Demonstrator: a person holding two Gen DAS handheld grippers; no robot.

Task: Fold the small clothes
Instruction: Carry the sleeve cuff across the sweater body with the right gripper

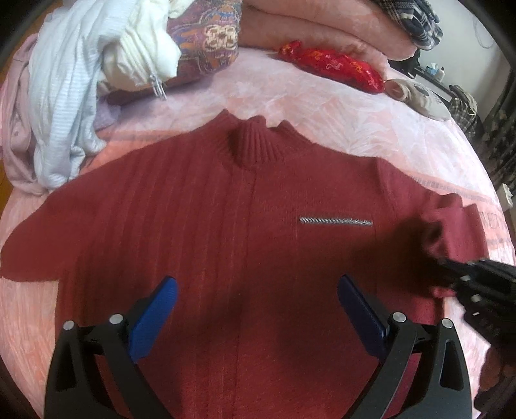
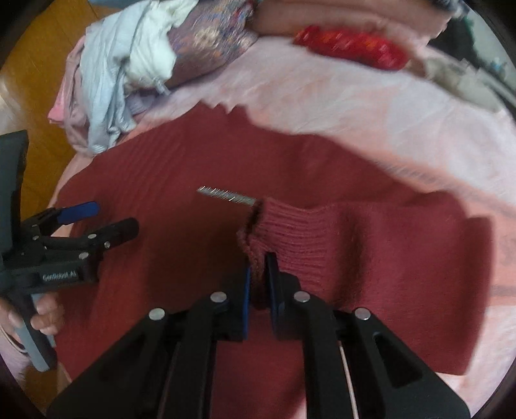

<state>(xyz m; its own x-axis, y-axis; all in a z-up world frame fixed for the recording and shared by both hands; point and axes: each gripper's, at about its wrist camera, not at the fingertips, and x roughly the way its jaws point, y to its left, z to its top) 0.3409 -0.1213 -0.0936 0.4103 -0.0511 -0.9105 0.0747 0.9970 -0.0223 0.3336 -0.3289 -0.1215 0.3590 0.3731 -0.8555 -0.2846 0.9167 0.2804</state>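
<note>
A dark red knit sweater [image 1: 200,225] with a ribbed collar [image 1: 254,145] and a silver zip trim [image 1: 335,221] lies flat, front up, on a pink bed. My left gripper [image 1: 258,290] is open and empty, hovering over the sweater's lower middle. My right gripper [image 2: 258,267] is shut on the ribbed cuff [image 2: 277,228] of the sweater's right sleeve, which is drawn across the chest near the zip trim [image 2: 225,195]. The left gripper also shows in the right wrist view [image 2: 106,216], and the right gripper at the edge of the left wrist view [image 1: 451,267].
A heap of pale blue and white clothes [image 1: 74,96] lies at the far left by a patterned purple pillow [image 1: 209,38]. A red embroidered bag [image 1: 335,64] and folded pink blankets [image 1: 322,29] lie at the back. Wooden floor [image 2: 42,80] is beyond the bed's left edge.
</note>
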